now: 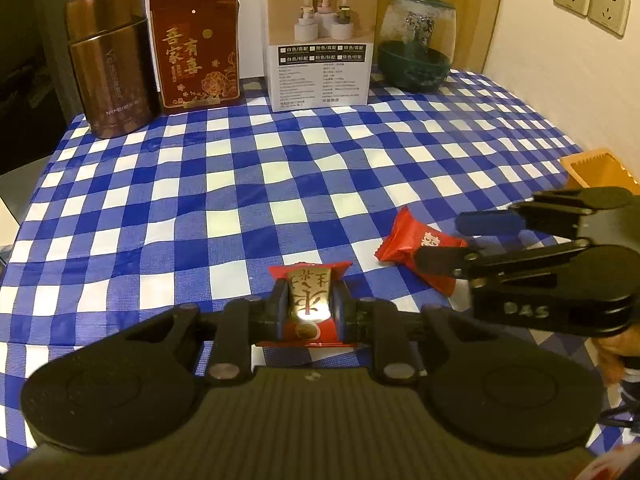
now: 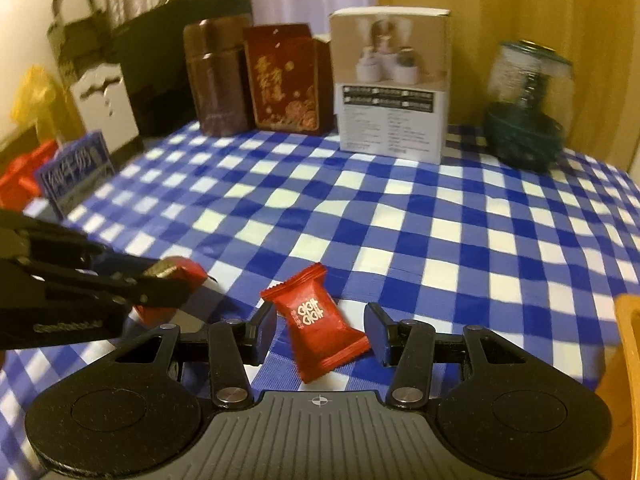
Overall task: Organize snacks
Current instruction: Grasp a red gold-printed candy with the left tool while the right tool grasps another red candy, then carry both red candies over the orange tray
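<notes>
Red candy [image 2: 320, 322] lying flat, long axis diagonal, between open right gripper [image 2: 320, 330] fingers

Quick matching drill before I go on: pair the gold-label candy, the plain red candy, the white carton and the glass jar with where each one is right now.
Things:
1. gold-label candy
2. plain red candy
3. white carton
4. glass jar

Places:
A. back right corner of the table
B. lying on the cloth between open fingers
C. clamped in the left gripper
D. standing at the back, beside the dark red pouch

Pairs: 1-C, 2-B, 3-D, 4-A
</notes>
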A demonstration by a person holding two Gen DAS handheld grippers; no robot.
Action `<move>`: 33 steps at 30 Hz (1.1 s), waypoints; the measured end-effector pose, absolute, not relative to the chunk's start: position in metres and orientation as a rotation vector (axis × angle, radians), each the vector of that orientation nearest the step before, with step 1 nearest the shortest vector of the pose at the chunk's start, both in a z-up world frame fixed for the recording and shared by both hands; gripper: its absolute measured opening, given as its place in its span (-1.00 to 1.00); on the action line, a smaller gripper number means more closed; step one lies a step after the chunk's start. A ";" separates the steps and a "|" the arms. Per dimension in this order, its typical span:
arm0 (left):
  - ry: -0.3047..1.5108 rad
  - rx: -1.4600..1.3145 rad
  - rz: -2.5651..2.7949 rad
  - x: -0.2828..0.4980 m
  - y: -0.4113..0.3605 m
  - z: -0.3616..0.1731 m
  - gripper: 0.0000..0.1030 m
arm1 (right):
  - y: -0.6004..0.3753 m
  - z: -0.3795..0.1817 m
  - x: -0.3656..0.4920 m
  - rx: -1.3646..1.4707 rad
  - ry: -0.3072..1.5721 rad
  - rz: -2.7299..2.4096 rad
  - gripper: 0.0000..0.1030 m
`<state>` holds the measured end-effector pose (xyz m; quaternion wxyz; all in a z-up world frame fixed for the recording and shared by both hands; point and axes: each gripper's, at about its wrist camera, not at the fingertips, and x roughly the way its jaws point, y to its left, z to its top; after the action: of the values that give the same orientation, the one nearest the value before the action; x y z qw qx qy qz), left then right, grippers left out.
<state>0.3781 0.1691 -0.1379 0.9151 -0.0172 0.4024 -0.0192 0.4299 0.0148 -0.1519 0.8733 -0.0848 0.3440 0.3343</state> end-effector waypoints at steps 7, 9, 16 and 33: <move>0.834 -0.045 -0.048 0.380 0.167 -0.141 -0.61 | 0.035 -0.165 0.429 -0.297 0.703 0.706 -0.09; 0.835 -0.046 -0.048 0.380 0.167 -0.141 -0.61 | 0.035 -0.167 0.428 -0.306 0.704 0.706 -0.39; 0.830 -0.050 -0.066 0.379 0.162 -0.137 -0.61 | 0.016 -0.161 0.433 -0.183 0.739 0.669 -0.46; 0.794 -0.060 -0.106 0.339 0.114 -0.104 -0.61 | -0.043 -0.120 0.381 0.003 0.773 0.527 -0.46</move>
<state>0.3387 0.1137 -0.1044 0.9204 -0.0291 0.3863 -0.0518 0.3807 -0.0434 -0.1200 0.8925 0.0013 0.3726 0.2541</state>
